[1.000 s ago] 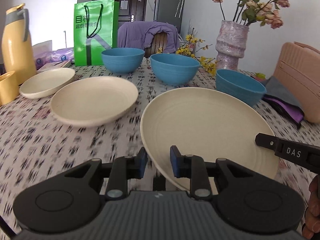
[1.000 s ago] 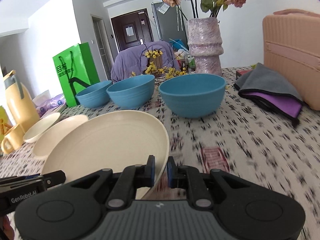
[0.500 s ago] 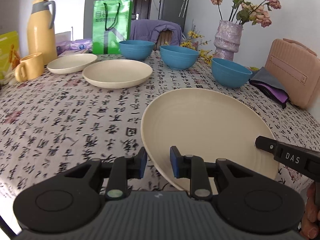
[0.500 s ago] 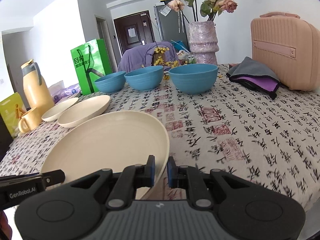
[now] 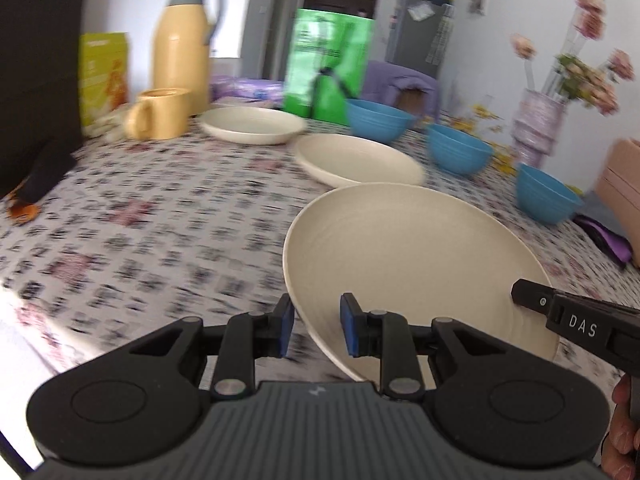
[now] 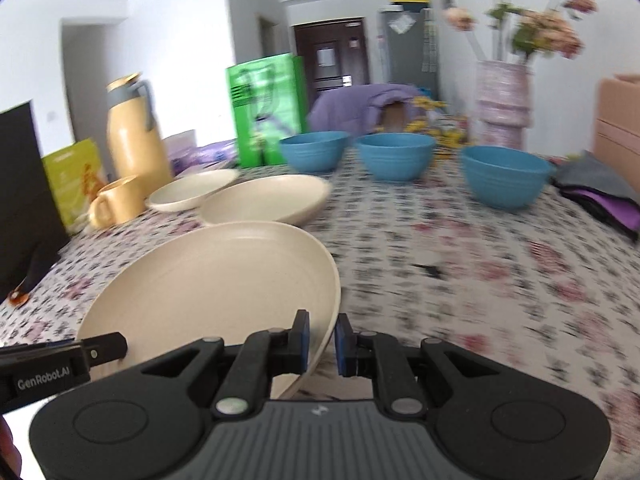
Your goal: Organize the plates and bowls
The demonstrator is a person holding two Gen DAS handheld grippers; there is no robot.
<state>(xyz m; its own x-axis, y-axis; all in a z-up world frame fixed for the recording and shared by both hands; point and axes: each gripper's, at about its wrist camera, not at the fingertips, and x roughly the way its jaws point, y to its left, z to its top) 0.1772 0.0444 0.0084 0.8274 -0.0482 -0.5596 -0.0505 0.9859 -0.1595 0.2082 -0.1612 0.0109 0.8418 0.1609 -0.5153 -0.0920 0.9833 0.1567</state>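
1. Holding one rim of the large cream plate (image 5: 412,272), the left tool (image 5: 316,326) sits at the bottom centre of the left wrist view, its blue pads narrowly apart with the plate's near-left edge between them.
2. The right tool (image 6: 321,338) grips the opposite rim of the same plate (image 6: 216,284) at the bottom centre of the right wrist view; its jaws are nearly closed on the edge.
3. The plate appears lifted clear of the counter (image 5: 152,216), tilted between the two tools, though blur makes the gap under it hard to judge.
4. Two more cream plates (image 6: 264,198) lie on the counter in the middle left of the right wrist view, one just beside the other.
5. Three blue bowls (image 6: 394,154) stand in a row across the middle of that view, beyond the plates.
6. A yellow jug (image 5: 182,40) and yellow mug (image 5: 160,114) stand at the upper left of the left wrist view.
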